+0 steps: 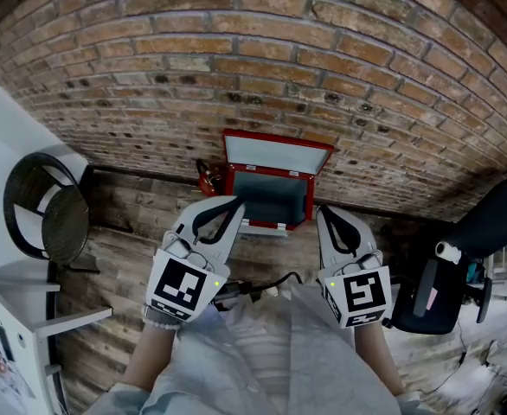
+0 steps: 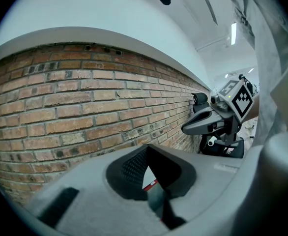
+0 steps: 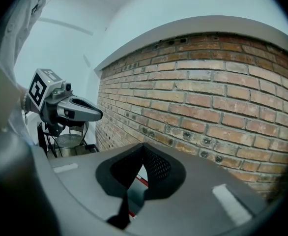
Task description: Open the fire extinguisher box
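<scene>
Fire extinguisher box [image 1: 271, 199] sits on the wooden floor [image 1: 124, 249], back against the brick wall [image 1: 323, 59]. Lid [image 1: 276, 156] is already up, leaning back at the wall. The inside is dark and I can't make out the contents. Small red item with a black top [image 1: 205, 178] sits just left of the box; can't tell if they touch.

Left gripper [image 1: 234, 202]: jaws closed tip to tip, nothing between the pads. Right gripper [image 1: 324, 214]: same, jaws together, empty. The 2 are held side by side, apart from each other, both pointing toward the wall. Neither is on the box. In the head view the left tip overlaps the box's front-left corner.

Round mesh thing [image 1: 50, 214] far left, black chair [image 1: 487, 223] far right.
</scene>
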The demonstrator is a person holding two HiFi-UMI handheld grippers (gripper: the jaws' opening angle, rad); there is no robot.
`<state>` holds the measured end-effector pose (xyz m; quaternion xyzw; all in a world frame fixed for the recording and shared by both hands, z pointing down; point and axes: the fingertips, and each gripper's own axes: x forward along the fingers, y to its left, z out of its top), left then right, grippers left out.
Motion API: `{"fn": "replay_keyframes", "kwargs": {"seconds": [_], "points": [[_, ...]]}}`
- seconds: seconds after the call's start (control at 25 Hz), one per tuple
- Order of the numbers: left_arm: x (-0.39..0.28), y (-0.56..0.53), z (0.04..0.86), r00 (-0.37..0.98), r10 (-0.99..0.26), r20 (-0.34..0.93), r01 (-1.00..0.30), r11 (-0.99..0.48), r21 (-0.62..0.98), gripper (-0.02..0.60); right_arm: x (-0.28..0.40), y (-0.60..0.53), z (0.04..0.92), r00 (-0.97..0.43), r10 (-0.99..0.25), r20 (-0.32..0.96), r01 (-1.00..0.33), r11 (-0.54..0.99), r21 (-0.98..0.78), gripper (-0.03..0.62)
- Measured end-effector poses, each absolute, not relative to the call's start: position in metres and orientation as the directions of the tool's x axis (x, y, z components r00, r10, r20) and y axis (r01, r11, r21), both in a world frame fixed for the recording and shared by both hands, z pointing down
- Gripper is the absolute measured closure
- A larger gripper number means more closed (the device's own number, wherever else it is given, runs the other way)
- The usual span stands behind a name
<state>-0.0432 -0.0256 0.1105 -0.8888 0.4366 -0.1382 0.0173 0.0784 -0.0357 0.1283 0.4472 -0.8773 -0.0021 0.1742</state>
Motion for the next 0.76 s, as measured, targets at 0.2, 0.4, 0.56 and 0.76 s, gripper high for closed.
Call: {"fn": "replay_keyframes", "kwargs": {"seconds": [0.2, 0.4, 0.56, 0.76], "points": [[-0.044, -0.0237, 0.1118, 0.578, -0.781, 0.236, -0.771, -0.617, -0.156, 0.583, 0.0772, -0.0339, 0.13, -0.541, -0.783, 0.307, -0.781, 0.603, 0.163, 0.588], [-0.0451, -0.0218, 0.1124, 0.577, -0.78, 0.243, -0.77, -0.618, -0.159, 0.583, 0.0751, -0.0305, 0.1309, -0.542, -0.78, 0.312, -0.778, 0.606, 0.166, 0.588], [-0.0438, -0.0221, 0.1119, 0.579, -0.781, 0.235, -0.772, -0.618, -0.151, 0.583, 0.0755, -0.03, 0.1317, -0.542, -0.779, 0.315, -0.776, 0.608, 0.168, 0.588], [-0.045, -0.0221, 0.1144, 0.579, -0.777, 0.248, -0.766, -0.622, -0.16, 0.584, 0.0746, -0.0305, 0.1337, -0.537, -0.78, 0.321, -0.777, 0.606, 0.171, 0.588]]}}
